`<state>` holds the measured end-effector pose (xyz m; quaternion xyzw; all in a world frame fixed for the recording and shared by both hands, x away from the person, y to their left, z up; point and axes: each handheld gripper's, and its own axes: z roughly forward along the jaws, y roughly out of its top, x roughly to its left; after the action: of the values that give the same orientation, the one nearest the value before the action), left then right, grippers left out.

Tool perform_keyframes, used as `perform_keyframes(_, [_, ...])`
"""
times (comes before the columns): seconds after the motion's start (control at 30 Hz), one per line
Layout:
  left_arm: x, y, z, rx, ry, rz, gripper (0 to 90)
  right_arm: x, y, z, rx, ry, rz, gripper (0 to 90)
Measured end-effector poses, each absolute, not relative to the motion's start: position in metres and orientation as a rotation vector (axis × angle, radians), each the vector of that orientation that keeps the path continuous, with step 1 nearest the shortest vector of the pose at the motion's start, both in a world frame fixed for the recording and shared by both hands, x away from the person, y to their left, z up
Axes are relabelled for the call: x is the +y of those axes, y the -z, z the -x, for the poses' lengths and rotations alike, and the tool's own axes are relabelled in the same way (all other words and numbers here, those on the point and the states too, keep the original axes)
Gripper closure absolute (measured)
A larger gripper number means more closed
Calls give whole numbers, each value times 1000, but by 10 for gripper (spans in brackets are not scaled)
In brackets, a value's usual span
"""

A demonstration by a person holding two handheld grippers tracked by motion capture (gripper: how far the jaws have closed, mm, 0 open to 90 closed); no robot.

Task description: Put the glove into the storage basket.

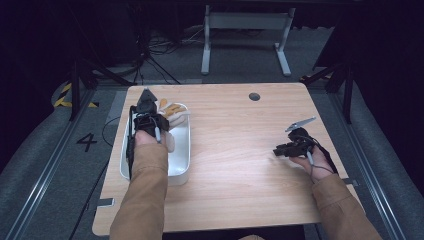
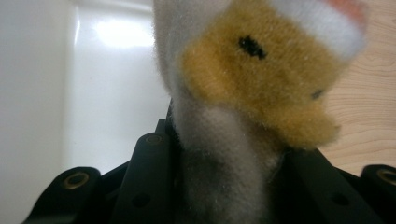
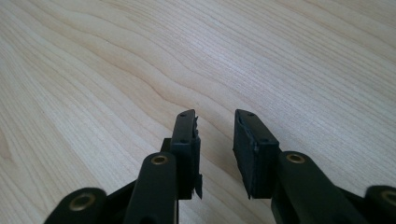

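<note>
A plush toy (image 2: 261, 79) in white and orange-yellow fur, with small black marks, sits between the jaws of my left gripper (image 2: 224, 186), which is shut on its white lower part. In the high view the left gripper (image 1: 150, 117) hangs over the far end of a white rectangular tub (image 1: 181, 165) at the table's left, the plush toy (image 1: 172, 111) just beside it. My right gripper (image 1: 278, 150) rests low over the wooden table (image 1: 235, 145) at the right. Its jaws stand slightly apart with nothing between them, the right gripper (image 3: 215, 128) pointing across bare wood.
A small dark round hole (image 1: 254, 96) marks the table near its far edge. Beyond the table stands a grey metal frame (image 1: 245, 30) on the floor, with cables at the back left.
</note>
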<state>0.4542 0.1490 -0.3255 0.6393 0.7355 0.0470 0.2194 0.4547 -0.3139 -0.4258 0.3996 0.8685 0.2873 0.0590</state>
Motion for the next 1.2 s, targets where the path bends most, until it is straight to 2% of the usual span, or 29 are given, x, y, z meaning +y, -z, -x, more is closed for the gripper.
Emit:
perform_keyframes(0.33, [157, 351, -447, 2059, -103, -1732, 698, -315, 426, -455, 2632, -869, -1211, 699])
perform_keyframes(1.2, [168, 402, -457, 2157, -19, -1705, 688, -316, 431, -456, 2643, -861, -1219, 692])
